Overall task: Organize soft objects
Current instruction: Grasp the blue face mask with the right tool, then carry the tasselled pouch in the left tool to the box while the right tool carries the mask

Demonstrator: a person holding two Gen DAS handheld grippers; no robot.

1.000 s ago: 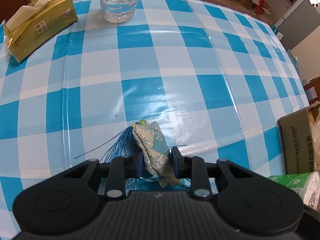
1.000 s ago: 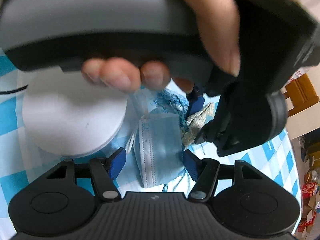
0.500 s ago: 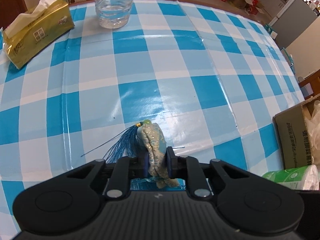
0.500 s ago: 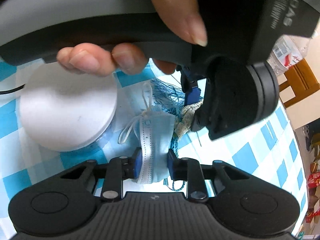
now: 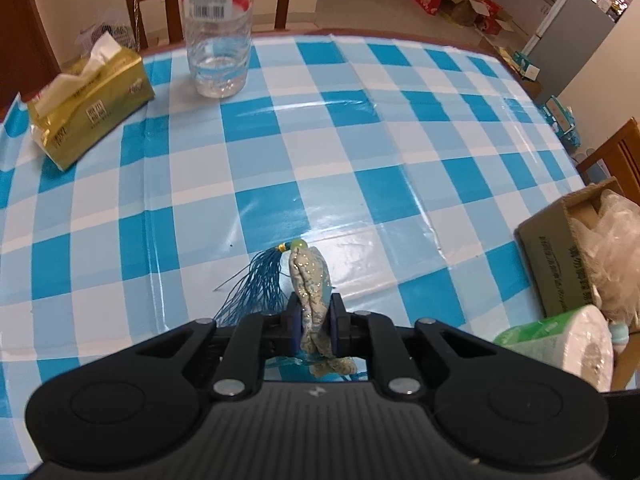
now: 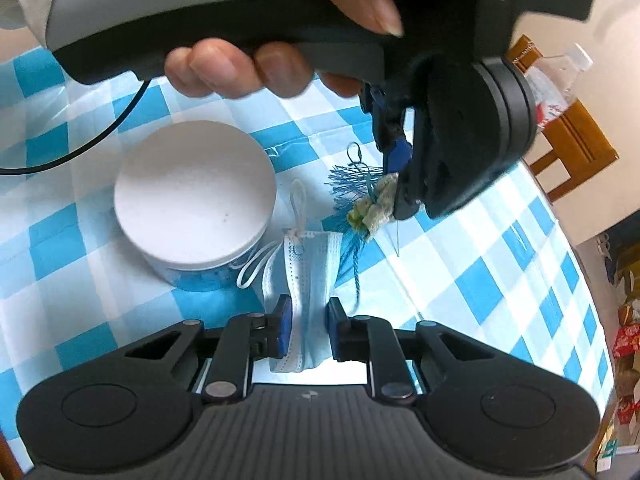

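My left gripper (image 5: 313, 317) is shut on a small embroidered fabric sachet (image 5: 310, 280) with a blue tassel (image 5: 258, 284), held above the blue checked tablecloth (image 5: 360, 160). In the right wrist view the left gripper (image 6: 394, 168) hangs above the table with the sachet (image 6: 374, 208) dangling from it. My right gripper (image 6: 307, 326) is shut on a folded light blue face mask (image 6: 308, 264) with white ear loops, lifted off the cloth.
A white-lidded round jar (image 6: 194, 196) stands left of the mask. A gold tissue pack (image 5: 88, 108) and a water bottle (image 5: 218, 28) stand at the far side. A cardboard box (image 5: 576, 248) with plastic and a paper roll (image 5: 568, 344) are at the right.
Both grippers closed, the left on the sachet and the right on the mask. Both then lifted their objects off the table, and the views show more of the room.
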